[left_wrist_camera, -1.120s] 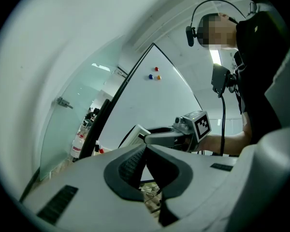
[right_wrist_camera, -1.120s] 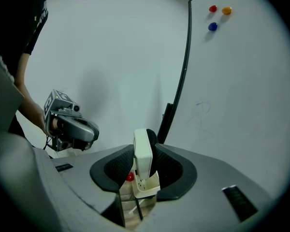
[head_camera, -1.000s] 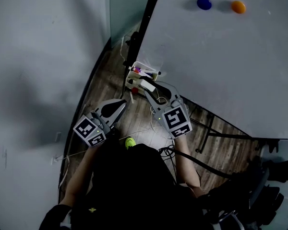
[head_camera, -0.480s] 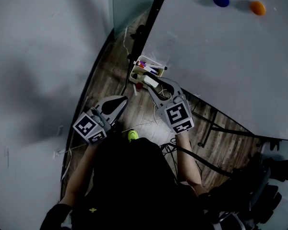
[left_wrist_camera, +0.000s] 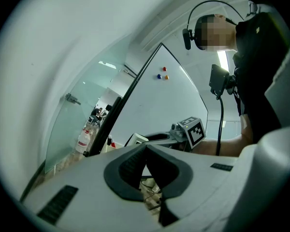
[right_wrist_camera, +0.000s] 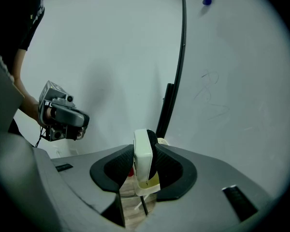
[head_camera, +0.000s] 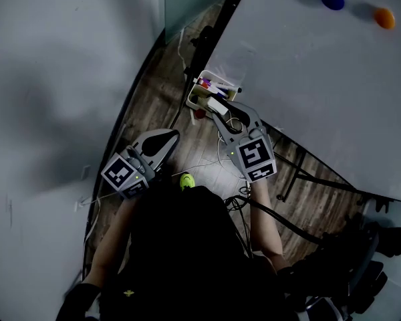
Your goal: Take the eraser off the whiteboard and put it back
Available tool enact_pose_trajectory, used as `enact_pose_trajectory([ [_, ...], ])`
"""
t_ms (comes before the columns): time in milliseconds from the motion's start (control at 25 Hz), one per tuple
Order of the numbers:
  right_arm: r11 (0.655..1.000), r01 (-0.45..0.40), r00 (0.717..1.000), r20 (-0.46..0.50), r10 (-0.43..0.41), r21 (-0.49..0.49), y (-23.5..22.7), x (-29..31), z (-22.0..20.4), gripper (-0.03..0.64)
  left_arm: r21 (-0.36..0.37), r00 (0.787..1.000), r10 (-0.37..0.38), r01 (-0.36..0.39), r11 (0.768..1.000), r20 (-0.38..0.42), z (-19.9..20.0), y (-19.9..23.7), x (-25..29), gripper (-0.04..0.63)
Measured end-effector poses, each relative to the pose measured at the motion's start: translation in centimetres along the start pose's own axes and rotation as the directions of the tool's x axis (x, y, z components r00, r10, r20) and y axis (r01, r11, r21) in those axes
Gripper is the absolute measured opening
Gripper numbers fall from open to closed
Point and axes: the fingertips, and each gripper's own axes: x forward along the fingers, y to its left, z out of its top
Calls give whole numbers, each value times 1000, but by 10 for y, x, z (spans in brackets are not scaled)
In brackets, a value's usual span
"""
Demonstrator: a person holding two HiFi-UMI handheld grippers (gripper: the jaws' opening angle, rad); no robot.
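Three views, in turn.

Head view: your right tongs [head_camera: 220, 110] hold eraser [head_camera: 216, 103] just above marker tray [head_camera: 199, 93] at lower corner of whiteboard [head_camera: 321, 79]. Left tongs [head_camera: 170, 136] idle, well apart.

Right gripper view: pads half-spread, clamped on eraser's flat sides. Lower slowly; release only once seated.

Left gripper view: tips together, nothing between.

Under you runs the wood floor [head_camera: 150, 105]; a tangle of cables [head_camera: 217, 169] lies on it, with a small yellow-green thing [head_camera: 185, 180] close to your body and a red thing [head_camera: 199, 114] beside the black stand [head_camera: 291, 176]; at the lower corner of the whiteboard [head_camera: 307, 79], a cream tray [head_camera: 192, 99] holds markers [head_camera: 207, 83].
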Motion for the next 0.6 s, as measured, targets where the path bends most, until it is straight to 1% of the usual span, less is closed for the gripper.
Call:
enact_pose_trajectory([
  [600,1000,-18,999,-49,18,10,3,18,-16,152,-11,1000,-7,7,1000,-23,1,12,1,26],
])
